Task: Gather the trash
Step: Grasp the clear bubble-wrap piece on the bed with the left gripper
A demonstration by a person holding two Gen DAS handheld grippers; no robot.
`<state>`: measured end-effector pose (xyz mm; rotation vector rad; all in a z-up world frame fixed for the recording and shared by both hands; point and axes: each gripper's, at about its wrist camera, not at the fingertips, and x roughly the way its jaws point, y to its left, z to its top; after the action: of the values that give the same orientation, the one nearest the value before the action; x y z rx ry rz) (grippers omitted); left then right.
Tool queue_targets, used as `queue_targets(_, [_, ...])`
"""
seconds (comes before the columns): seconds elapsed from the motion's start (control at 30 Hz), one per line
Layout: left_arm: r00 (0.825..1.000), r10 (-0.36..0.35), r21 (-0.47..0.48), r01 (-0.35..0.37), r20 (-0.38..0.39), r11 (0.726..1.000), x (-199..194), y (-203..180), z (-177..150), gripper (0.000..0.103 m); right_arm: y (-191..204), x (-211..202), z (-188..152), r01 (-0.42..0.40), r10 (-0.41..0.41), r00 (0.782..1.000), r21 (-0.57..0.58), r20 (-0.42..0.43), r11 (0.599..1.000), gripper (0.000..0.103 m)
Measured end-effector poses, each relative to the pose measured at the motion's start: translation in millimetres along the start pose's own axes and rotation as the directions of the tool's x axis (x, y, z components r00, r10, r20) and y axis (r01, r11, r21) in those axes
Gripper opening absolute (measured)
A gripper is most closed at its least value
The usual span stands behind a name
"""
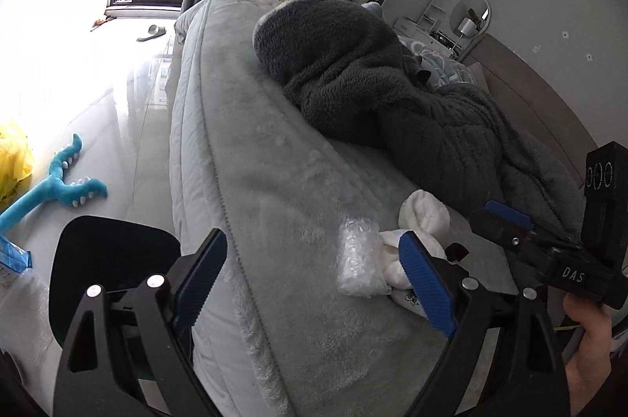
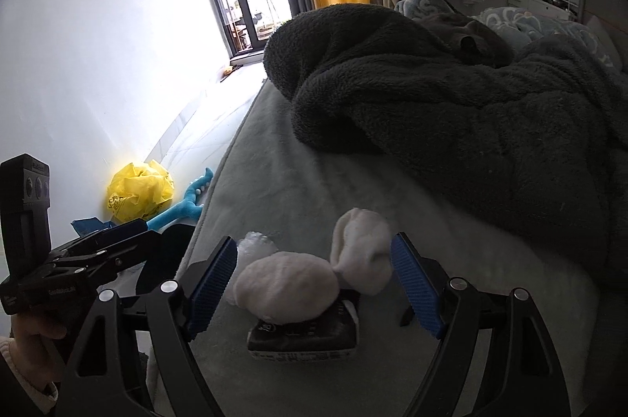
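A clear bubble-wrap scrap lies on the grey bed cover, between the wide-apart pads of my left gripper, which is open and touches nothing. Two white sock-like wads and a dark packet under the nearer wad lie between the pads of my right gripper. It is open too, with neither pad pressing on them. The bubble wrap shows just beyond its left pad. Each gripper appears in the other's view: the right gripper and the left gripper.
A dark fleece blanket is heaped across the bed behind the items. Beside the bed stands a black rounded object. On the floor lie a yellow plastic bag, a blue toy and a blue packet. A slipper sits near the window.
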<state>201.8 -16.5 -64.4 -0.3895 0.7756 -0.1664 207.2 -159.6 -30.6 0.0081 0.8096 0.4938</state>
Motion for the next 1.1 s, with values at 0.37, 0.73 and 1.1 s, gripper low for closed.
queue_targets(0.37, [0.992, -0.061, -0.054, 0.055, -0.112, 0.997, 43.6, -9.4, -12.0, 0.08, -44.1, -6.1, -14.6, 0.024, -0.024, 1.0, 0.064, 0.004, 0.998, 0.082])
queue_targets(0.73, [0.983, -0.112, -0.177, 0.085, -0.146, 0.98, 65.9, -1.3, -21.1, 0.063, -74.2, 6.4, -37.3, 0.079, -0.073, 0.995, 0.091, -0.062, 0.993, 0.082])
queue_targets(1.1, [0.982, -0.118, -0.12, 0.101, -0.148, 0.988, 71.0, -16.1, -22.8, 0.036, -86.9, 17.1, -57.8, 0.095, -0.084, 0.989, 0.092, -0.118, 0.991, 0.082])
